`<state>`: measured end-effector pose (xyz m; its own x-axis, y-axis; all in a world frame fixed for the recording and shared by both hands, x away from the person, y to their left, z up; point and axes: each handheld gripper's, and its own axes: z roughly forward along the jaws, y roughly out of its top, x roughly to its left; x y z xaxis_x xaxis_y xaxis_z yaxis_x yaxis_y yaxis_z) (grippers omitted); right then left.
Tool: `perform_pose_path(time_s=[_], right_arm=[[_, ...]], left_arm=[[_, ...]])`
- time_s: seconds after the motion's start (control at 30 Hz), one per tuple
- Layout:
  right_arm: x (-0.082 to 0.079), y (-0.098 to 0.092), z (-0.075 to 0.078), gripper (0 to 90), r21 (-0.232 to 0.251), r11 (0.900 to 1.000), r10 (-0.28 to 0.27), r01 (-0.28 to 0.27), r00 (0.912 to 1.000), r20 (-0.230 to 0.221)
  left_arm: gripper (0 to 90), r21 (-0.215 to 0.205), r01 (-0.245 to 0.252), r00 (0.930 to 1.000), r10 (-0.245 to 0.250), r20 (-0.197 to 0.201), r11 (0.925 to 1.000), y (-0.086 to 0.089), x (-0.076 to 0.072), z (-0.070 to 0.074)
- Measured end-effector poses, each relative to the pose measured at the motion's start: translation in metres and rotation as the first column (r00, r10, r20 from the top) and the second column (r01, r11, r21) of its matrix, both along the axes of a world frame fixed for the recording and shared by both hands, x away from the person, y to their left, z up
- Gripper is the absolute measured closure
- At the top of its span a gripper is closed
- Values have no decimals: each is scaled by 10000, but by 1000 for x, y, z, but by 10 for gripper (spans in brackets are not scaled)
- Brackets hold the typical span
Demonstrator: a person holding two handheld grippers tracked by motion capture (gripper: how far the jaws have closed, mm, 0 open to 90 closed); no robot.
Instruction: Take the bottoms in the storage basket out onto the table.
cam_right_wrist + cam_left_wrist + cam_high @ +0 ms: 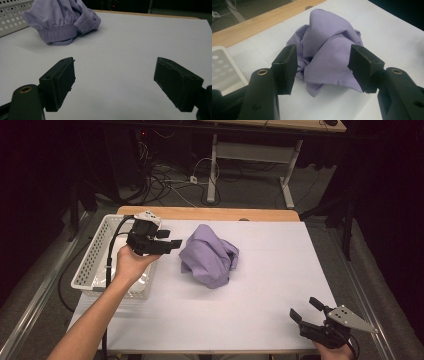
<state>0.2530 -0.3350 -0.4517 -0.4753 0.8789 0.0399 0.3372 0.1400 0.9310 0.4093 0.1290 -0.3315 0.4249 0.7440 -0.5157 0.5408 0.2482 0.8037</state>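
Two grippers, both spread wide and holding nothing, flank a crumpled lilac garment on a white table.

The lilac garment point(209, 255) lies bunched in a heap on the white table top point(260, 285), toward its far left part, just right of a white perforated basket point(95, 251) at the table's left edge. The left gripper point(172, 243) hovers over the basket's right rim, its jaws set wide apart and aimed at the garment; in the left gripper view the cloth sits framed between the jaws, not touched. The right gripper point(306, 309) is at the near right corner, well apart from the garment, its jaws likewise wide over bare table. Elastic cuffs point(86, 21) show in the right gripper view.
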Motion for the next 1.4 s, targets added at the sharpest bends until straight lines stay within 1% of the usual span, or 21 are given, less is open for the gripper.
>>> perform_pose_path(time_s=[0.2, 0.63, 1.4], right_arm=[[0, 0, 0, 179, 1, 10000, 8, -8, 10000, -14], [0, 0, 0, 179, -26, 10000, 1, -1, 10000, -5], [0, 0, 0, 180, -44, 10000, 13, -13, 10000, 1]], left_arm=[[392, -63, -178, 9998, 178, 20, 9998, 7, -2, -1], [392, 7, -231, 9996, 231, 132, 9997, 16, -10, -3], [392, -339, -509, 9986, 513, 122, 9981, 34, -20, -10]])
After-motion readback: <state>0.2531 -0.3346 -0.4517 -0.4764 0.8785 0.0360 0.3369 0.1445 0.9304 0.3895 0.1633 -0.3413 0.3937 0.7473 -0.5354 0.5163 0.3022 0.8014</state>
